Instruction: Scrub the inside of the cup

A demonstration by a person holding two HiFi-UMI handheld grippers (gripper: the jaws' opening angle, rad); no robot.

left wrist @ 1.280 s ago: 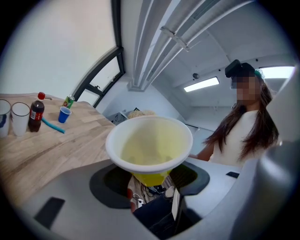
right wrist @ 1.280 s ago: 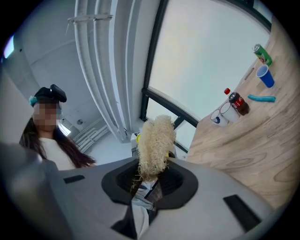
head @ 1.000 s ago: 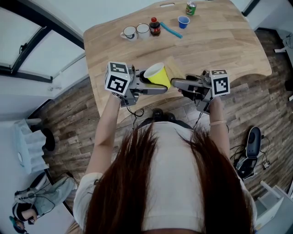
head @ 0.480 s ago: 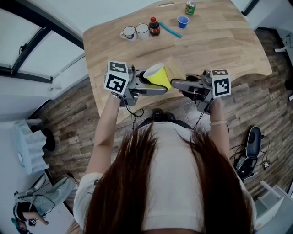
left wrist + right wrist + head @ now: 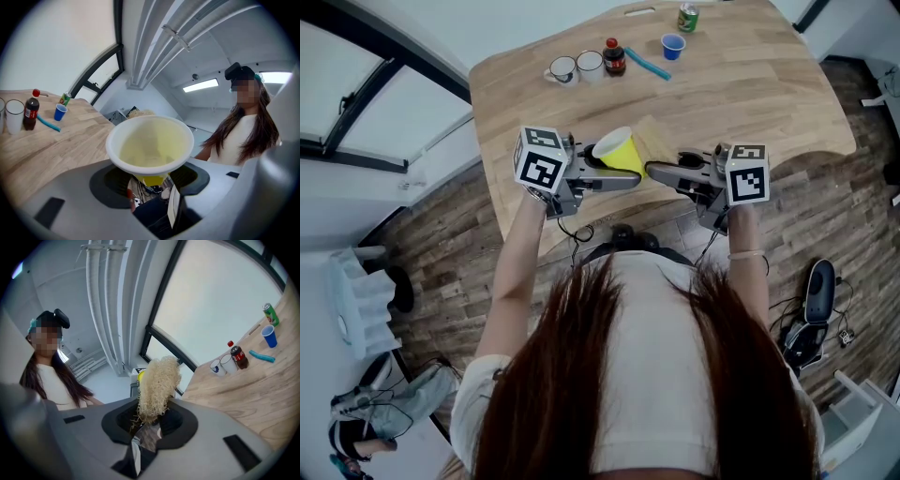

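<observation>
A paper cup [image 5: 619,153], yellow outside and white inside, is held above the table's near edge. My left gripper [image 5: 626,176] is shut on its lower body. In the left gripper view the cup [image 5: 151,143] stands between the jaws with its mouth open to the camera and nothing inside. My right gripper [image 5: 654,171] faces it from the right, tip close to the cup. It is shut on a pale fibrous loofah scrubber [image 5: 157,380], which sticks out past the jaws. A sliver of the yellow cup [image 5: 140,376] shows just behind the scrubber. In the head view the scrubber is hidden.
At the far side of the wooden table [image 5: 750,94] stand two white mugs [image 5: 564,67], a cola bottle [image 5: 614,54], a small blue cup [image 5: 673,44] and a green can [image 5: 689,16]. A teal stick [image 5: 649,64] lies by the blue cup. Wood floor lies below.
My right gripper has rolled a little about its own line, its marker cube turning. The cup and the left gripper have stayed almost in place.
</observation>
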